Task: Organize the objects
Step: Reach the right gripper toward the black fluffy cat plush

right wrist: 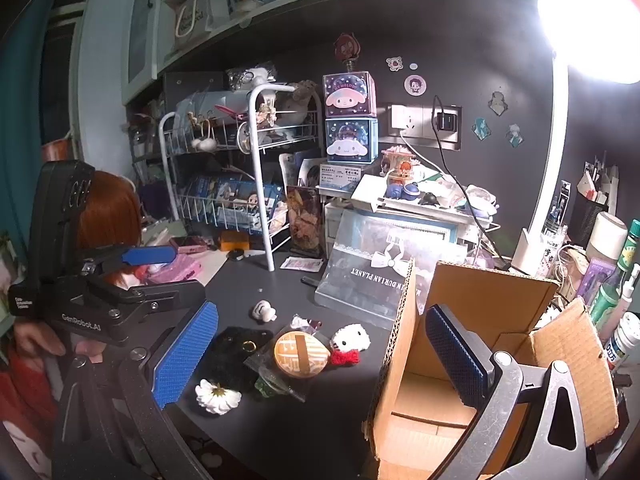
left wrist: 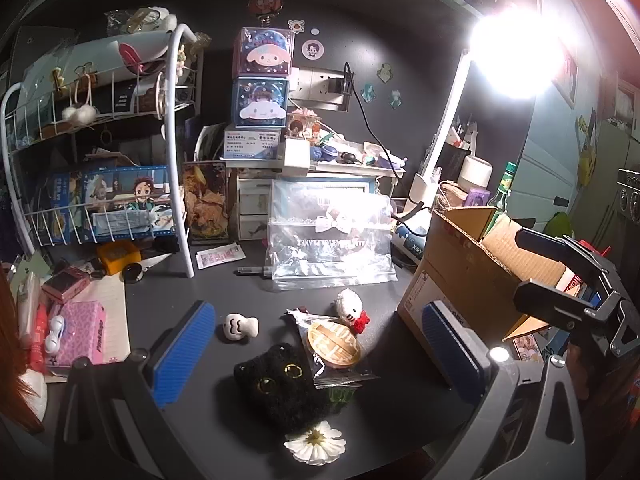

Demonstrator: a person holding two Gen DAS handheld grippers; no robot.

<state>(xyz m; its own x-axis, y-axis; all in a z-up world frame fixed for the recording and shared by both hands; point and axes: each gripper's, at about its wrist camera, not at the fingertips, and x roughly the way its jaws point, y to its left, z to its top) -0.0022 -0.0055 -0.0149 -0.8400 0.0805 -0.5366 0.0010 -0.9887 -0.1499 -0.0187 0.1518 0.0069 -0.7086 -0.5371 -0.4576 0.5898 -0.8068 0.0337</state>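
On the dark desk lie a black cat plush (left wrist: pixel 280 384) (right wrist: pixel 236 346), a wrapped round brown snack (left wrist: pixel 334 342) (right wrist: pixel 301 354), a white kitty plush with red bow (left wrist: pixel 352 309) (right wrist: pixel 350 342), a white flower (left wrist: pixel 315 442) (right wrist: pixel 218 396) and a small white figure (left wrist: pixel 240 326) (right wrist: pixel 264 311). My left gripper (left wrist: pixel 320 356) is open above the cat plush and snack, holding nothing. My right gripper (right wrist: pixel 320 356) is open and empty, its right finger (right wrist: pixel 456 352) over the open cardboard box (right wrist: pixel 480 360) (left wrist: pixel 464 280).
A white wire rack (left wrist: pixel 100 160) (right wrist: pixel 240 176) stands at the back left. Stacked character boxes (left wrist: pixel 262 76) (right wrist: pixel 350 118), a clear packaging bag (left wrist: pixel 332 236) (right wrist: pixel 380 264) and a bright lamp (left wrist: pixel 512 56) are behind. Pink items (left wrist: pixel 80 332) lie at left; bottles (right wrist: pixel 616 292) at right.
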